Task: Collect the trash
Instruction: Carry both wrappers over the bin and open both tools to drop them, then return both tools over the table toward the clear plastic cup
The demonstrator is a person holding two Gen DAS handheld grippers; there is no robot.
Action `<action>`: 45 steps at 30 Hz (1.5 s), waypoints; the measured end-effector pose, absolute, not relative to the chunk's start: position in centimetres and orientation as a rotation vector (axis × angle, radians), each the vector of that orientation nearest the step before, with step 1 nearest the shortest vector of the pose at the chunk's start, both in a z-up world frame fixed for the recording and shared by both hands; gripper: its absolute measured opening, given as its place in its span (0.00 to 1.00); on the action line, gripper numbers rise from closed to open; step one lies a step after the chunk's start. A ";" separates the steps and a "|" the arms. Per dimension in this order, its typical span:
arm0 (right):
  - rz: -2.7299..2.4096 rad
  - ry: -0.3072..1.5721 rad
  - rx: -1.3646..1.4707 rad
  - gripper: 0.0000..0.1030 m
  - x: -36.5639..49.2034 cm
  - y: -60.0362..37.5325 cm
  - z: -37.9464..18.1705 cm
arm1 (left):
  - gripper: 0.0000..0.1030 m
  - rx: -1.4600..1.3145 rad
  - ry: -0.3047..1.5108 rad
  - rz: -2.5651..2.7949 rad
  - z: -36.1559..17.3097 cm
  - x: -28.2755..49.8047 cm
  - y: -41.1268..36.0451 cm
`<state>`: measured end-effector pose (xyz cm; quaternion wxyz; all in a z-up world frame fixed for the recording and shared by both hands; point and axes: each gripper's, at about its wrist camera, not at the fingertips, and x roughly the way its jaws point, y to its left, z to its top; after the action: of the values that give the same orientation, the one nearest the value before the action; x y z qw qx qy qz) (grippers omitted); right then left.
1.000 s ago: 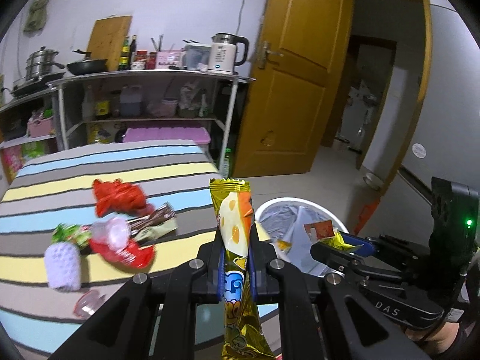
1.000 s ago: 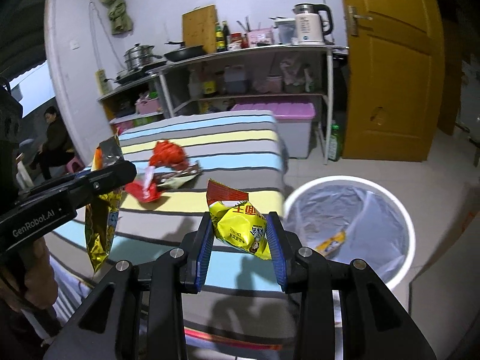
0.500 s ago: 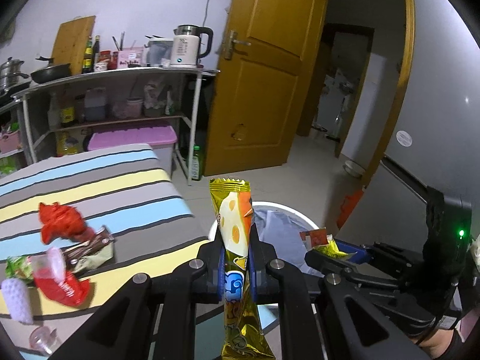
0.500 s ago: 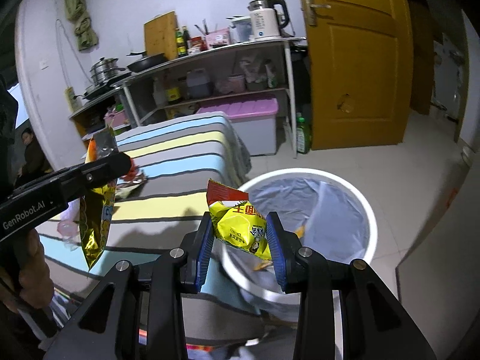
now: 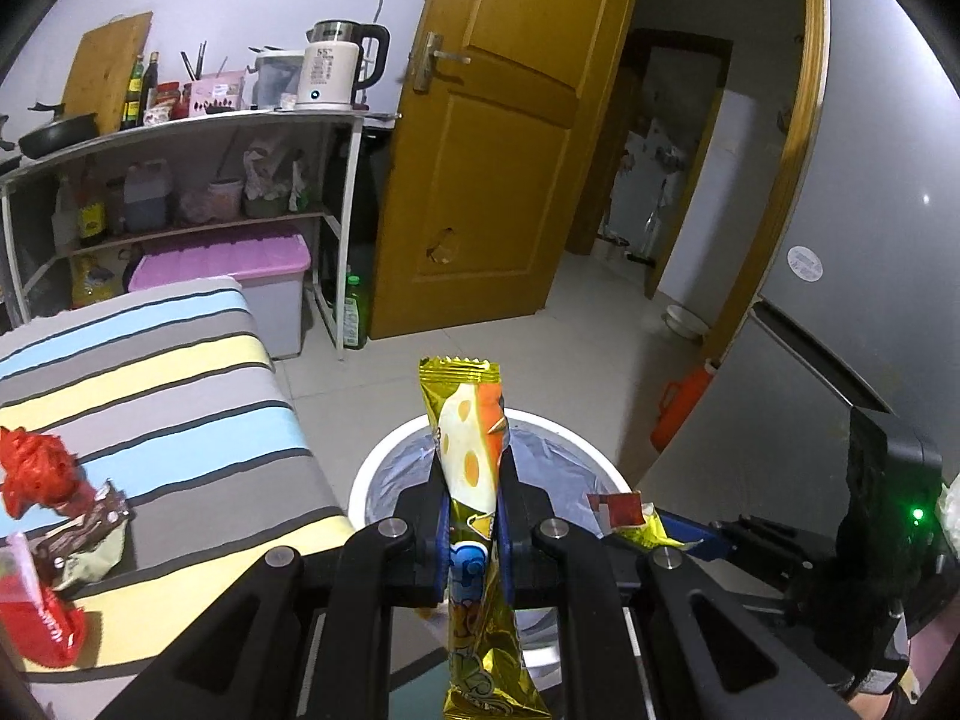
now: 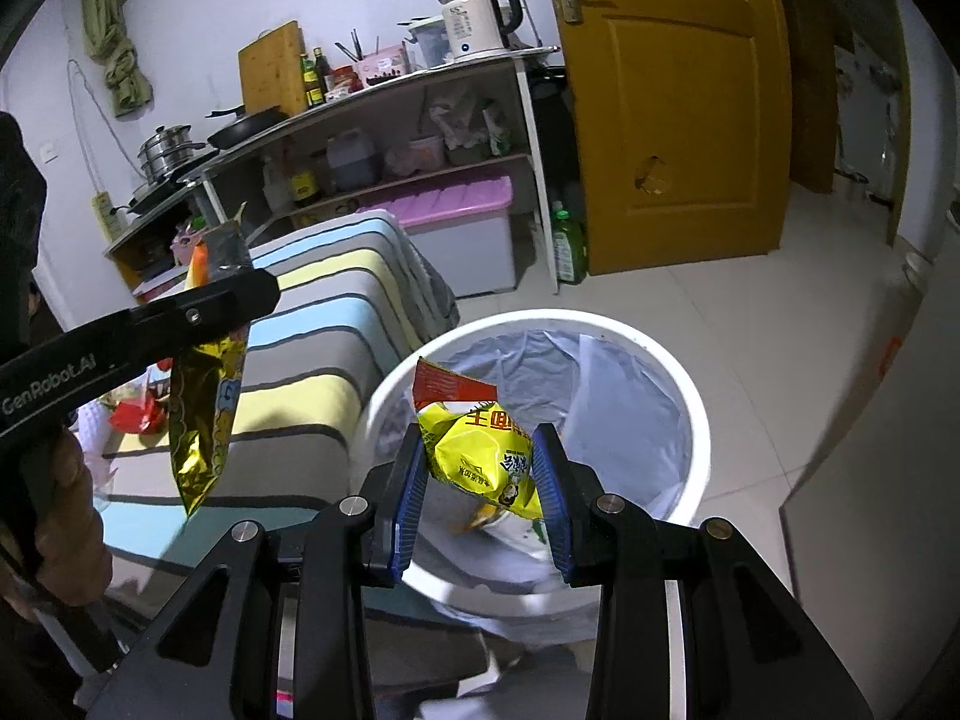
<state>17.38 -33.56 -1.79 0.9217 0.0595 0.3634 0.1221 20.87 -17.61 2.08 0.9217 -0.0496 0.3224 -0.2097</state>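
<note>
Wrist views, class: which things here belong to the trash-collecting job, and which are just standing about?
Job:
- gold wrapper in left gripper
- yellow packet in right gripper
- white bin
- red wrappers on striped cloth

Bystanders:
- kettle
- pink-lidded box
- green bottle
- door

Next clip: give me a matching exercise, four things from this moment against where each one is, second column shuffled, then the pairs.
Things:
1. gold wrapper
2. yellow snack bag
3. red wrapper
4. kettle

Places:
A. on the striped cloth
B. in the right gripper
C. on top of the shelf
D. in the left gripper

Pairs: 1-D, 2-B, 3-A, 4-C
</note>
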 end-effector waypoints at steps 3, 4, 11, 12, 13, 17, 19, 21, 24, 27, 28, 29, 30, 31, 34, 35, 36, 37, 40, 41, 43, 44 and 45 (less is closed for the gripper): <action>0.246 0.758 0.129 0.36 18.0 -33.7 -2.2 | 0.11 -0.098 0.671 -0.433 1.5 21.4 -18.1; 0.244 0.761 0.131 0.36 18.1 -33.9 -2.3 | 0.11 -0.098 0.677 -0.435 1.2 21.7 -18.3; 0.233 0.783 0.127 0.36 19.0 -34.0 -3.3 | 0.23 -0.115 0.723 -0.447 -0.4 23.4 -18.8; 0.230 0.784 0.127 0.36 19.1 -34.0 -3.4 | 0.26 -0.121 0.726 -0.452 -0.5 23.6 -18.8; 0.229 0.785 0.128 0.36 19.1 -33.9 -3.5 | 0.27 -0.126 0.726 -0.455 -0.6 23.7 -18.7; 0.231 0.780 0.124 0.38 19.3 -33.6 -3.6 | 0.34 -0.135 0.720 -0.454 -0.7 23.7 -18.4; 0.233 0.769 0.120 0.39 19.2 -33.6 -3.5 | 0.34 -0.140 0.716 -0.454 -0.6 23.7 -18.2; 0.231 0.764 0.118 0.40 19.1 -33.6 -3.4 | 0.34 -0.147 0.712 -0.458 -0.4 23.6 -18.0; 0.229 0.754 0.115 0.40 18.9 -33.5 -3.0 | 0.34 -0.158 0.698 -0.462 0.1 23.3 -17.6; 0.225 0.745 0.108 0.40 18.5 -33.4 -2.6 | 0.34 -0.161 0.680 -0.460 0.7 22.6 -17.1; 0.226 0.742 0.105 0.40 18.5 -33.3 -2.4 | 0.34 -0.160 0.674 -0.455 0.9 22.3 -16.8; 0.227 0.737 0.102 0.40 18.3 -33.2 -2.2 | 0.34 -0.160 0.670 -0.452 1.1 22.1 -16.7; 0.229 0.731 0.099 0.40 18.1 -33.0 -1.9 | 0.34 -0.160 0.664 -0.448 1.3 21.7 -16.4; 0.231 0.725 0.096 0.40 17.8 -32.8 -1.6 | 0.34 -0.160 0.660 -0.445 1.5 21.4 -16.2; 0.244 0.706 0.084 0.40 16.9 -32.2 -0.9 | 0.34 -0.155 0.643 -0.419 2.1 20.2 -15.3; 0.248 0.702 0.081 0.40 16.7 -32.0 -0.7 | 0.34 -0.156 0.639 -0.413 2.3 19.8 -14.9; 0.256 0.696 0.077 0.40 16.3 -31.6 -0.4 | 0.34 -0.157 0.635 -0.406 2.4 19.5 -14.5; 0.263 0.690 0.071 0.40 16.1 -31.3 -0.1 | 0.34 -0.159 0.630 -0.397 2.5 19.1 -14.0; 0.281 0.673 0.050 0.40 15.1 -30.2 0.6 | 0.34 -0.162 0.622 -0.372 2.8 18.1 -12.8; 0.287 0.669 0.045 0.40 14.9 -29.9 0.8 | 0.34 -0.164 0.619 -0.366 2.9 17.7 -12.3; 0.301 0.660 0.035 0.40 14.2 -29.1 1.2 | 0.34 -0.162 0.613 -0.347 3.1 16.8 -11.4; 0.308 0.656 0.029 0.40 13.9 -28.8 1.4 | 0.34 -0.160 0.607 -0.336 3.2 16.3 -10.9; 0.313 0.653 0.024 0.40 13.7 -28.4 1.6 | 0.34 -0.162 0.602 -0.327 3.3 15.8 -10.5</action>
<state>13.74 -28.43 1.57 0.9351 0.0119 0.3193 0.1532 15.83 -10.47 3.29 0.9387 -0.0792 0.2948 -0.1602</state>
